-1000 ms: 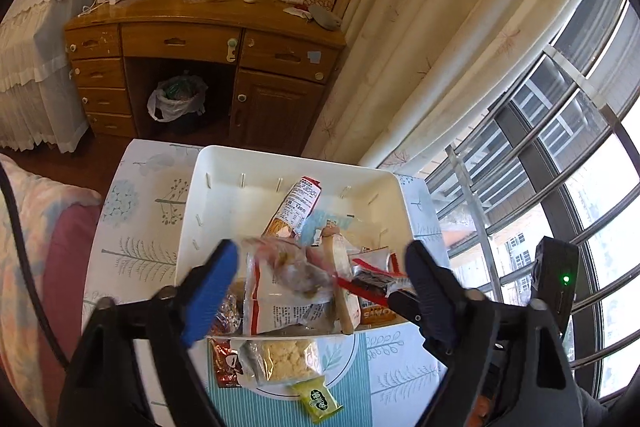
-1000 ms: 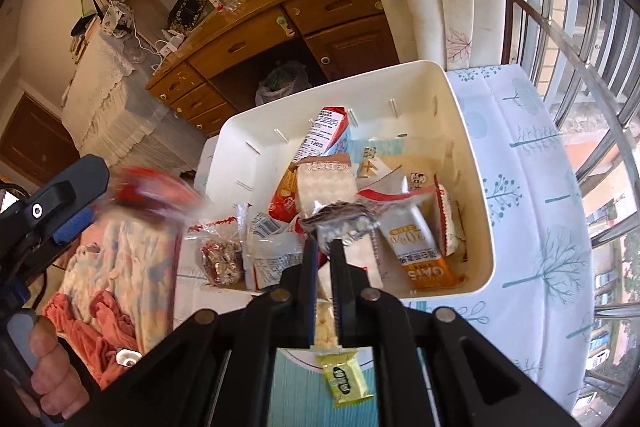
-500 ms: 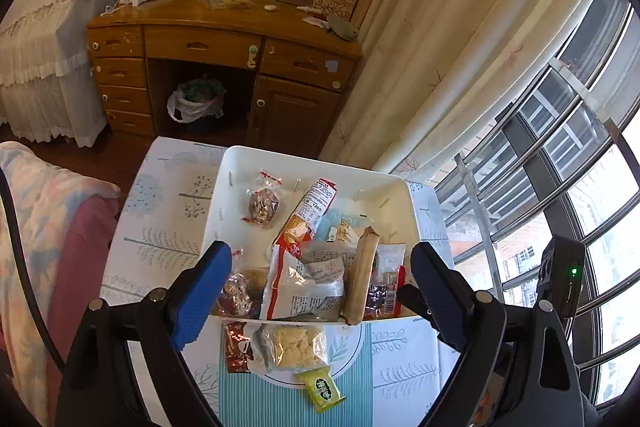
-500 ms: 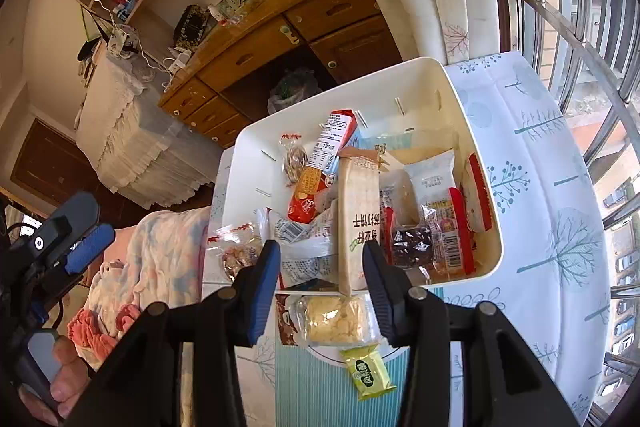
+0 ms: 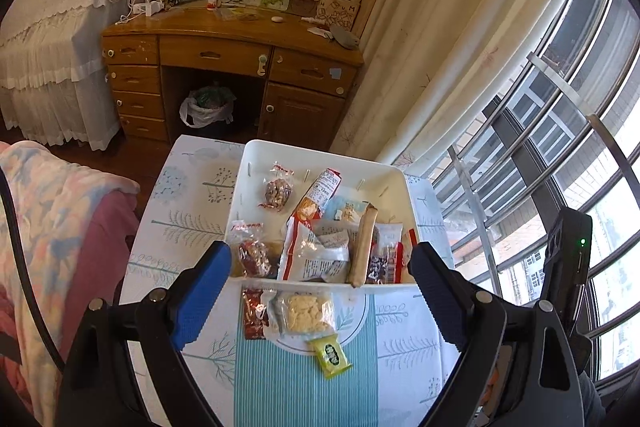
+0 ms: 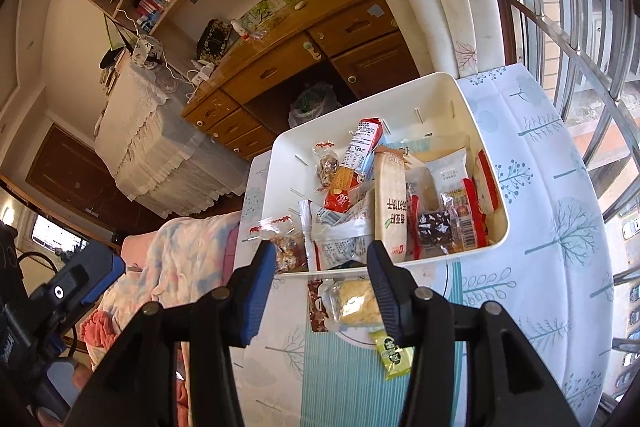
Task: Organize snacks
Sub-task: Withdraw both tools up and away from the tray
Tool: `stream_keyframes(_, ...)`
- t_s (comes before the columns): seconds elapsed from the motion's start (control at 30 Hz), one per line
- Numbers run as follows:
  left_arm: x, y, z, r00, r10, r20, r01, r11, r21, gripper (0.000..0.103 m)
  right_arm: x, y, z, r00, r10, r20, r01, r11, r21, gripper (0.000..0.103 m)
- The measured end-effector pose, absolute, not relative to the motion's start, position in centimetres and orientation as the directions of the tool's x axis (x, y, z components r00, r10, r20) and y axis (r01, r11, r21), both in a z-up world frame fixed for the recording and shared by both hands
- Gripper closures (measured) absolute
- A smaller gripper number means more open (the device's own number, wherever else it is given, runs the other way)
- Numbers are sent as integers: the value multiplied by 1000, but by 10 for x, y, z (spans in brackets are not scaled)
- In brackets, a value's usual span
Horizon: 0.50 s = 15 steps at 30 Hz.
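— Where do the snacks sit right now?

— Most lie piled in the white rectangular plastic bin [image 5: 404,187], in the middle of both my views, on the table with the tree-printed cloth [image 5: 180,219]. Three remain outside, just below the bin's near rim: a clear crinkly pouch of pale yellow crackers [image 5: 306,311], a dark red foil wrapper [image 5: 252,313] touching its left side, and a small yellow-green sachet [image 5: 330,351] a little lower.

— Which way does the long one point?

— The long beige bar in a matte wrapper [image 6: 390,203] has its long axis running from the near rim toward the far wall; it stands on edge, leaning among the other packs. Left of it, the red-and-orange tube pack [image 6: 354,167] slants the same way, its top toward the upper right of the frame. A glossy white printed bag [image 6: 340,235] lies crumpled at the near wall.

— And your tongs?

— My left gripper [image 5: 320,297] is released, blue ribbed pads spread wide, nothing between them. My right gripper [image 6: 322,287] is opening; no pad presses anything, and the cracker pouch merely shows in the gap, down on the table.
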<state>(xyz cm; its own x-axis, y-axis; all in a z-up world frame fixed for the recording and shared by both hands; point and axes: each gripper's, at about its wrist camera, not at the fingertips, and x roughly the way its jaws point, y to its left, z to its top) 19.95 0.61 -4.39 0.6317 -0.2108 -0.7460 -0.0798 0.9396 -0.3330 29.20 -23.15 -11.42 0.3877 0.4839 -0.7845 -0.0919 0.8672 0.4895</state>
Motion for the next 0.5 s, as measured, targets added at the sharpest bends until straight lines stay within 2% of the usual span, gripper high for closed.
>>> stream_keyframes(0.3, 167, 20, -35, 625, -268, -733, -9, 936, -351, 13, 256, -224, -100, 440, 437, -784, -43, 883, 467, 53)
stream_keyframes(0.4, 156, 26, -35, 615, -294, -732, 20, 933, -359, 12, 239, -220, -96, 465, 401, -790, -16, 895, 445, 46)
stream_keyframes(0.5, 147, 32, -35, 602, -307, -737, 46, 935, -352, 12, 225, -217, -95, 480, 379, -792, 11, 899, 437, 46)
